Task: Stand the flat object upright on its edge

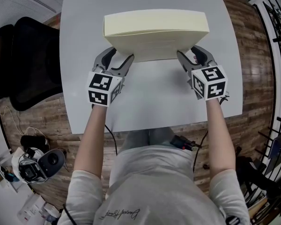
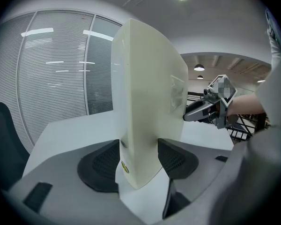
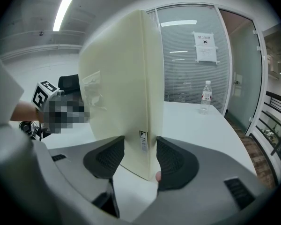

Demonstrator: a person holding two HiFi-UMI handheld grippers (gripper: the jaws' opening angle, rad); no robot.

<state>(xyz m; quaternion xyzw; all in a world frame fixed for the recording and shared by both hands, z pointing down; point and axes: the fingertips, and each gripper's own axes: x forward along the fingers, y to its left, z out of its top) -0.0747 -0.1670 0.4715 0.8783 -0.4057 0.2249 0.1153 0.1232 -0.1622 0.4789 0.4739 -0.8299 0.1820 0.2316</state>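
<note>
Box [image 1: 155,29] apparently upright on edge, long axis left-right across table [image 1: 150,100].

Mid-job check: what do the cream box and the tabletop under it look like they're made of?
The cream box looks like coated paperboard or cardboard: matte, with crisp folded edges and a small printed label near one corner. The tabletop is probably laminate or painted board: smooth, even light grey, no grain visible.
</note>
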